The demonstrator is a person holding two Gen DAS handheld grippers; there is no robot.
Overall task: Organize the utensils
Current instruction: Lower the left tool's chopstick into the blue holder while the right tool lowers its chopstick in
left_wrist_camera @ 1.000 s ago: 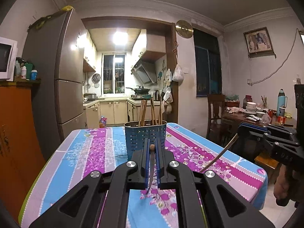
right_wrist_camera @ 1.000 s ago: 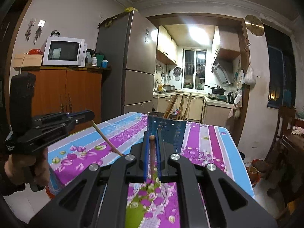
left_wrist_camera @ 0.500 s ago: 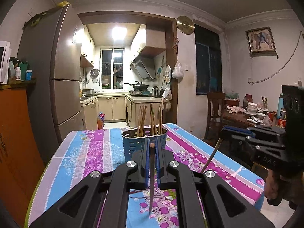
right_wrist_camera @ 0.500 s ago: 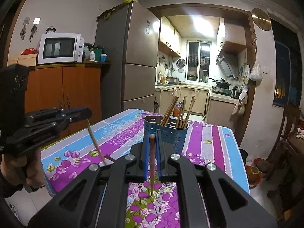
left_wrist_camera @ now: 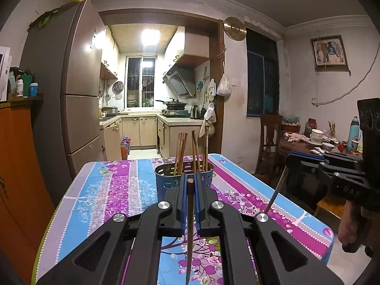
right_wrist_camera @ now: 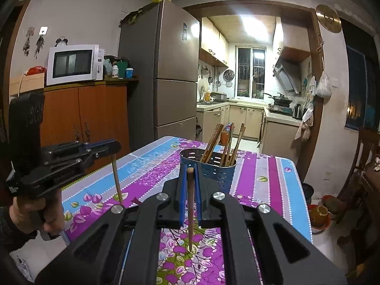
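**Both grippers clamp a chopstick above the table**

A dining room opens through a wooden doorway onto a lit kitchen, with a tall grey fridge [right_wrist_camera: 175, 71] left of the doorway and a microwave [right_wrist_camera: 72, 64] on an orange cabinet [right_wrist_camera: 95, 116] beside it. In front stands a table under a striped floral tablecloth [left_wrist_camera: 114, 190]. Near its far end sits a blue perforated utensil holder [left_wrist_camera: 166, 178] with several wooden chopsticks standing in it.

The left gripper [left_wrist_camera: 190, 185] points slightly downward toward the holder, its jaws closed tight on a single chopstick [left_wrist_camera: 189, 225] that hangs nearly upright over the cloth. The right gripper [right_wrist_camera: 190, 175] has the same pose, pinching another chopstick [right_wrist_camera: 190, 209], tip down over the flower pattern. Each gripper shows in the other's view, held in a hand [right_wrist_camera: 30, 213] at the table's side.
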